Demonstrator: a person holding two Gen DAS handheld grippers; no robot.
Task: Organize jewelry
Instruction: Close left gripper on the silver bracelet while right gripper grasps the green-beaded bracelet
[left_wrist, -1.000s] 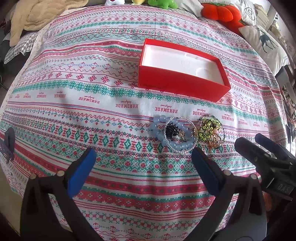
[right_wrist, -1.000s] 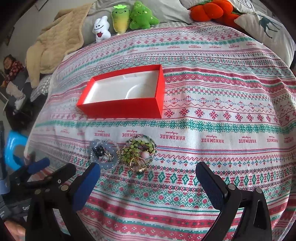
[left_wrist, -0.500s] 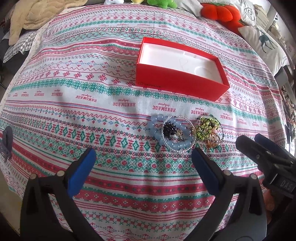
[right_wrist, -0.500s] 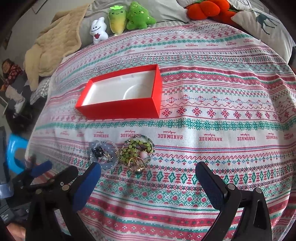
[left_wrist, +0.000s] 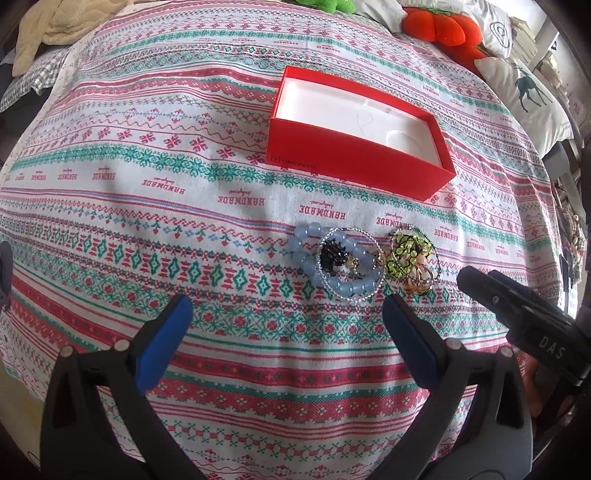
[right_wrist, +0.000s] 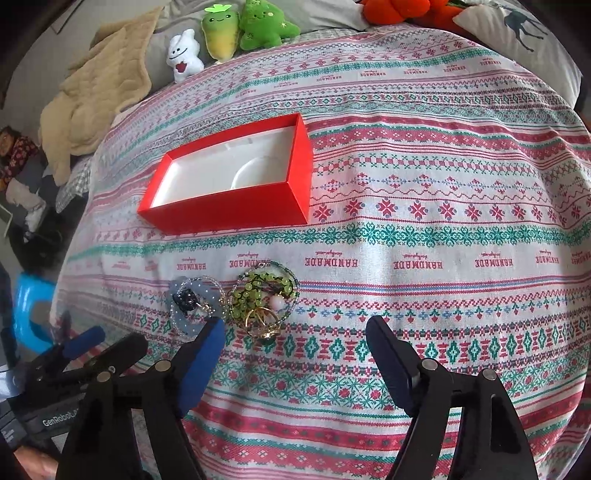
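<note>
A red box (left_wrist: 354, 173) (right_wrist: 229, 214) with a white lining stands open on the patterned bedspread. In front of it lie two small heaps of jewelry: a pale blue bead bracelet with a silver ring and a black piece (left_wrist: 338, 264) (right_wrist: 194, 302), and green beads with gold rings and a pink bead (left_wrist: 412, 258) (right_wrist: 264, 299). My left gripper (left_wrist: 284, 317) hovers open just short of the blue heap, nothing between its fingers. My right gripper (right_wrist: 295, 338) hangs just short of the green heap, its jaws closing with only cloth between them.
Plush toys (right_wrist: 236, 29), an orange plush (left_wrist: 439, 26), a deer pillow (left_wrist: 524, 88) and a beige blanket (right_wrist: 96, 96) line the far side of the bed. A blue stool (right_wrist: 31, 314) stands off the bed's left edge. The bedspread (right_wrist: 443, 206) stretches flat to the right.
The right gripper's fingers have drawn closer together. Both views have crept slightly nearer the jewelry; the jewelry and the box have not moved.
</note>
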